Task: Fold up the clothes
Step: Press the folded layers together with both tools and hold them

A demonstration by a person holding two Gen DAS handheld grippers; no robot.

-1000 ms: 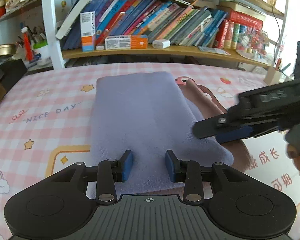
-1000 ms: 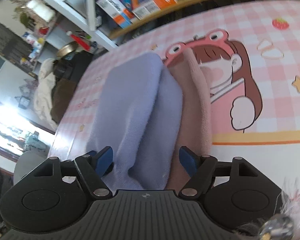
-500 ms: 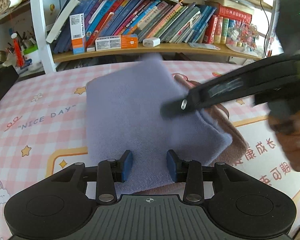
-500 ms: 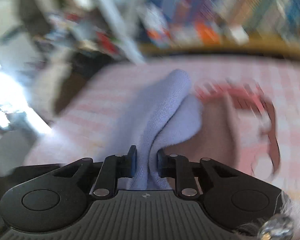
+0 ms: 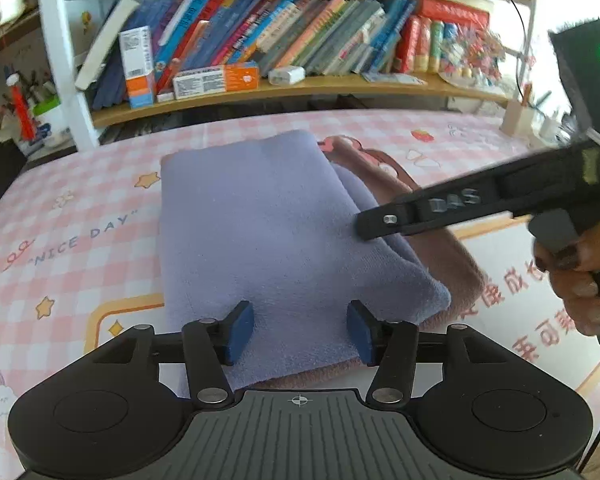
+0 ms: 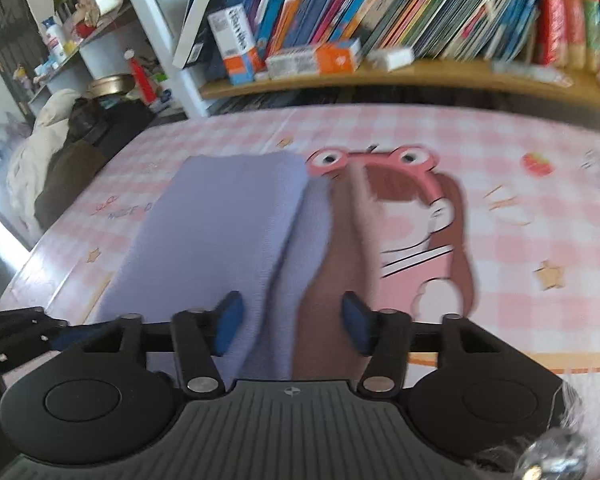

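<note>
Lavender cloth [image 5: 260, 232] lies folded on brown cloth [image 5: 456, 260], both grippers' fingers apart

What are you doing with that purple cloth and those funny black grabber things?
A person is folding clothes with a gripper in each hand. The purple cloth lies folded on a brownish-pink cloth on the pink checked table cover. The right gripper has just been opening and pinches nothing now. The left gripper has been opening too, with the purple cloth's near edge lying loose between its pads.

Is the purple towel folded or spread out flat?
Folded. The purple towel lies as a compact rectangle, with doubled layers visible along its right edge.
</note>
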